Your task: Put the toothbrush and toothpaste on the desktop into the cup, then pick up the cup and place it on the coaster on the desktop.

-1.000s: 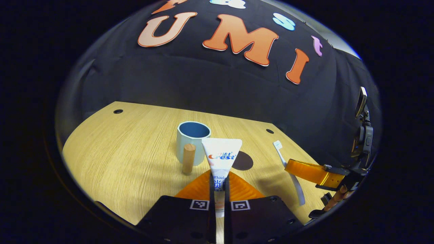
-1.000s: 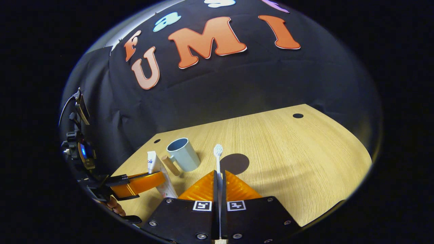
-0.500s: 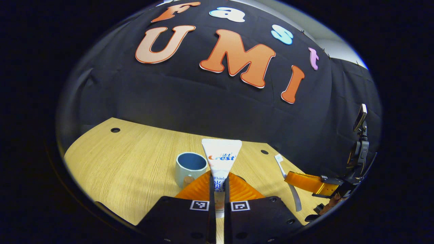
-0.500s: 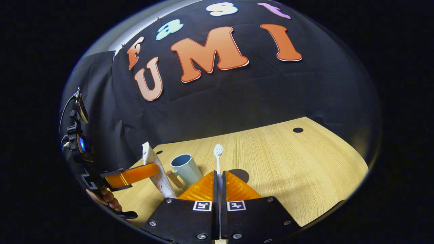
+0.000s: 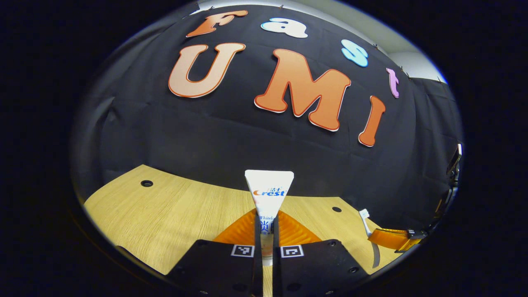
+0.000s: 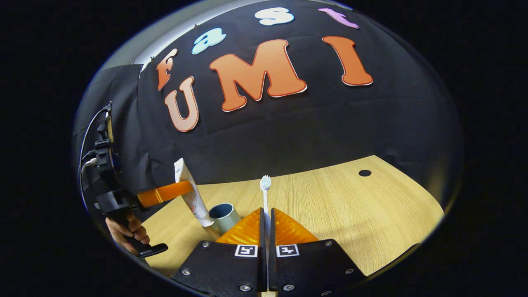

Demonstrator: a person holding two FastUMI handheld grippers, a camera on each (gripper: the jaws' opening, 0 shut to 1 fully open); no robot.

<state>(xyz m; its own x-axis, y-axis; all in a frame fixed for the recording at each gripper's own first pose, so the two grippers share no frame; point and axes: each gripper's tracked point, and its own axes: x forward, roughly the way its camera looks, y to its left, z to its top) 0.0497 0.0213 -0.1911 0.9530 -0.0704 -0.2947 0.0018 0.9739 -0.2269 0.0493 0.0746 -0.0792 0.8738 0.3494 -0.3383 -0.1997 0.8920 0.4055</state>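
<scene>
My left gripper [image 5: 267, 225] is shut on a white toothpaste tube [image 5: 269, 192], flat crimped end up. In the right gripper view the left gripper [image 6: 185, 189] holds the toothpaste tube [image 6: 190, 200] upright and a little tilted, cap end down by the left rim of the pale blue cup [image 6: 225, 216]. The cup stands on the wooden desktop [image 6: 350, 210], partly hidden by my right fingers. My right gripper [image 6: 266, 218] is shut on the white toothbrush [image 6: 265, 192], bristles up. In the left gripper view the right gripper [image 5: 373, 236] carries the toothbrush [image 5: 364, 218] at the far right.
A hand [image 6: 123, 231] grips the left gripper's handle at the lower left. The desktop [image 5: 165, 210] has small round holes [image 5: 146, 183] near its back edge, and black cloth walls rise right behind it. Open wood stretches to the right of the cup.
Both grippers have risen with their loads. The cup dropped behind my left fingers in the left gripper view. The toothpaste's cap end now hangs close by the cup's rim.
</scene>
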